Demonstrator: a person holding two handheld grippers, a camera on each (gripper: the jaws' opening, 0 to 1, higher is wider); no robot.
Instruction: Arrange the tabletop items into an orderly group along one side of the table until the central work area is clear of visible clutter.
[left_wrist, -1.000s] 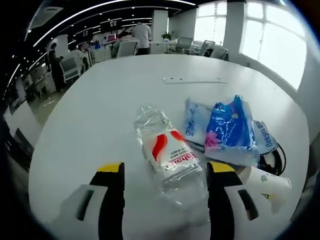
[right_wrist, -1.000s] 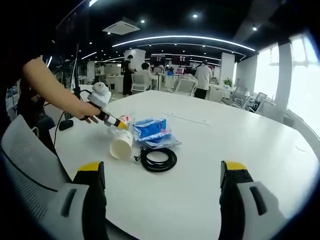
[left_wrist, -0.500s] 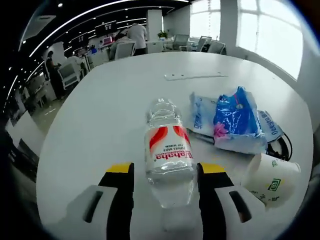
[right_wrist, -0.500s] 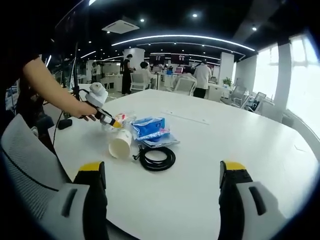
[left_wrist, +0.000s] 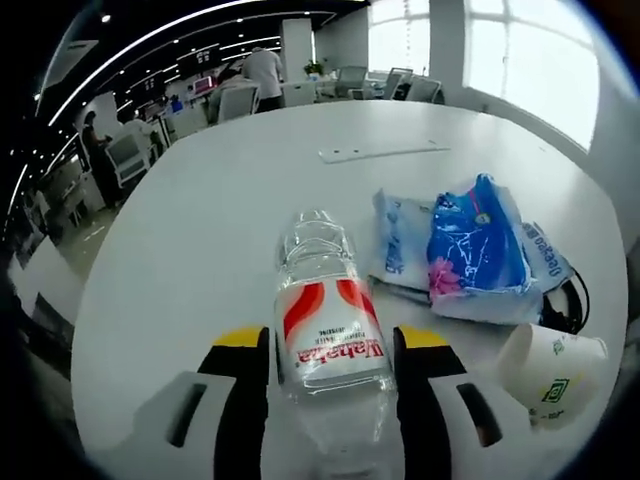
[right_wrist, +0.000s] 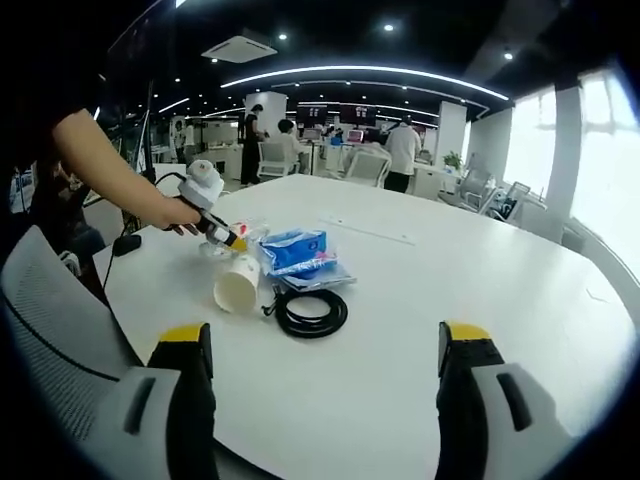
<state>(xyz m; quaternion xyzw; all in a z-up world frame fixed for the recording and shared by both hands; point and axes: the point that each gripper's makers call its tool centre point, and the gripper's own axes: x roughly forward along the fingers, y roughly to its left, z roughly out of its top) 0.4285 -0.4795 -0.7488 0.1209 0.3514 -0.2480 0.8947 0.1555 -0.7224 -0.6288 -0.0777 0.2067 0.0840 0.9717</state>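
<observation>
A clear water bottle (left_wrist: 327, 335) with a red and white label lies lengthwise between the yellow-tipped jaws of my left gripper (left_wrist: 330, 345), which is shut on it. To its right lie a blue tissue pack (left_wrist: 478, 250), a tipped paper cup (left_wrist: 548, 366) and a black cable (left_wrist: 572, 300). In the right gripper view a hand holds the left gripper (right_wrist: 228, 238) by the paper cup (right_wrist: 236, 286), tissue pack (right_wrist: 297, 249) and coiled cable (right_wrist: 311, 312). My right gripper (right_wrist: 322, 338) stands open over the white table (right_wrist: 450, 270), short of the cable.
A thin white strip (left_wrist: 385, 153) lies farther out on the table (left_wrist: 200, 220). A grey chair back (right_wrist: 55, 330) stands at the table's near left edge. Office desks, chairs and people fill the background.
The left jaws have narrowed from wide apart onto the bottle, which now lines up straight between them. The right gripper has barely moved.
</observation>
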